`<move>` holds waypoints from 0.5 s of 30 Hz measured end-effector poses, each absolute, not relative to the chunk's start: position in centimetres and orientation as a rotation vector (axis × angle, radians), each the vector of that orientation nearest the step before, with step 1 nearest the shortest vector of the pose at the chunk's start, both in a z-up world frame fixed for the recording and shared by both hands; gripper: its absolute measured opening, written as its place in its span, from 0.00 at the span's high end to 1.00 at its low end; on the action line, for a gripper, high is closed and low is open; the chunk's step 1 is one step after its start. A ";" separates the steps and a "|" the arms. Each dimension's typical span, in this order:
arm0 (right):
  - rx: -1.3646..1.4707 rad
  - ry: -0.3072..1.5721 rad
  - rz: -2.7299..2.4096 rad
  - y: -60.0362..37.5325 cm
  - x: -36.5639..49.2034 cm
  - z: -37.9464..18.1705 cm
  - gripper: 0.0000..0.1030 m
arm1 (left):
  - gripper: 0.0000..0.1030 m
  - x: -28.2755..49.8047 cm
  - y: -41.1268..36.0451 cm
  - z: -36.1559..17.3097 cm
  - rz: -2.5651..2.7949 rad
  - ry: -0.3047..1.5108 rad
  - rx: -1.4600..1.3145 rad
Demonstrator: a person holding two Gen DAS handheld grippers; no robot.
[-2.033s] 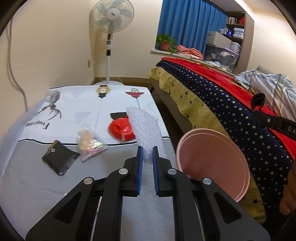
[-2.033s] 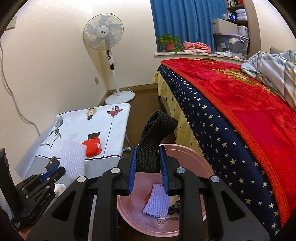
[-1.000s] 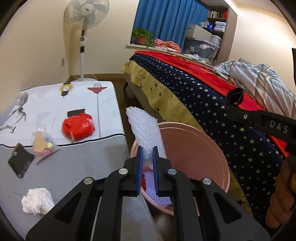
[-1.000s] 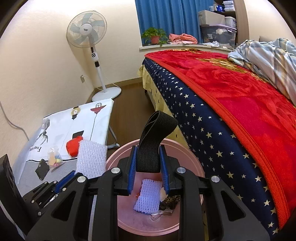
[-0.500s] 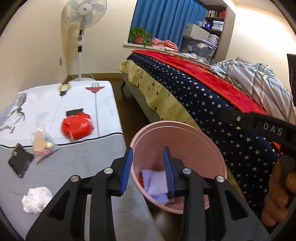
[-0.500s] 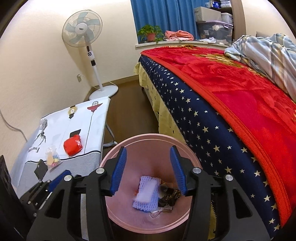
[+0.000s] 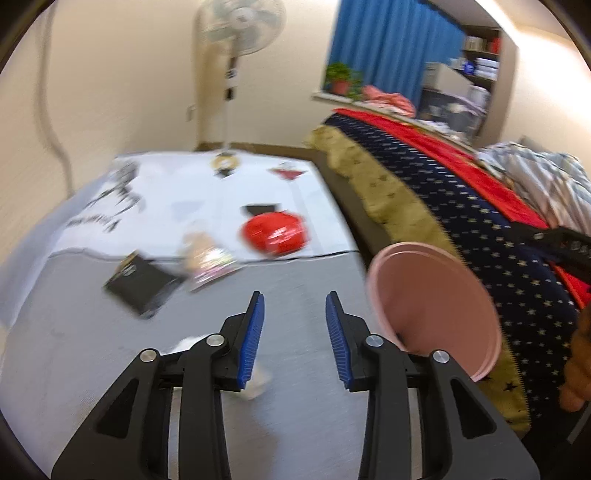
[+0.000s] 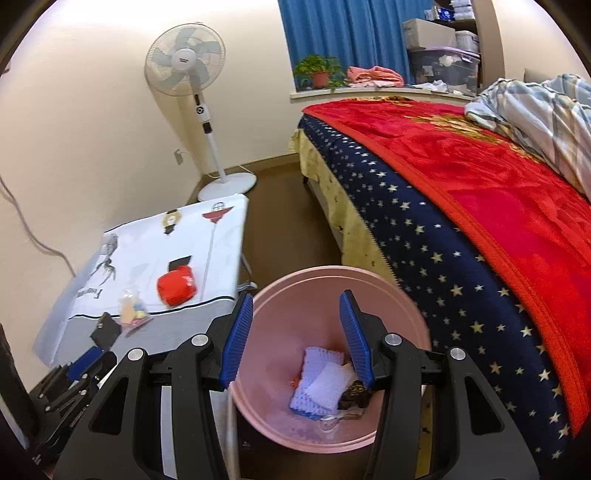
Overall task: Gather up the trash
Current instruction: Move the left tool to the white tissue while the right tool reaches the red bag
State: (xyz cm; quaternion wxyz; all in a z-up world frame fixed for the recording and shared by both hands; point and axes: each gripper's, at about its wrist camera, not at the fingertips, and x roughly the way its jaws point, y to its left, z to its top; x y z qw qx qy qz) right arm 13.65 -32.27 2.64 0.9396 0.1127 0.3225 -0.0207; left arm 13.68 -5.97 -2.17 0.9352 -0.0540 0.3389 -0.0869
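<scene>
The left gripper (image 7: 293, 334) hangs over the grey table (image 7: 306, 284), jaws spread and holding nothing. At 10 o'clock lie a black pouch (image 7: 140, 282) and a clear packet (image 7: 207, 260); at 12, a red bag (image 7: 275, 230). The right gripper (image 8: 295, 334) (also parted, nothing between) hovers over the pink bin (image 8: 402, 302), which opens upward beside the table's end, white netting (image 8: 325, 384) inside. Beyond stand the starred bed (image 8: 461, 266), fan (image 8: 184, 61) and blue curtain (image 8: 340, 29)

fan (image 8: 185, 59): standing, by wall
curtain (image 8: 343, 33): blue
plant (image 8: 318, 70): potted, on sill
bed (image 8: 480, 206): red blanket (starred navy edge), striped quilt (image 8: 543, 107)
boxes (image 8: 439, 51): shelf
</scene>
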 end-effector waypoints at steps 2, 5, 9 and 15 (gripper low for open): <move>0.228 0.655 -0.027 -31.4 13.6 2.9 0.52 | 0.51 13.6 -4.6 -3.1 -0.134 0.730 -0.124; 0.217 0.655 -0.001 -30.0 13.6 3.0 0.52 | 0.40 13.6 -3.5 -4.5 -0.083 0.784 -0.122; 0.200 0.660 0.027 -28.3 13.9 3.0 0.52 | 0.28 13.6 -2.5 -5.5 -0.041 0.816 -0.133; 0.183 0.677 0.048 -26.5 14.6 2.5 0.51 | 0.28 14.3 -2.3 -7.3 -0.039 0.877 -0.147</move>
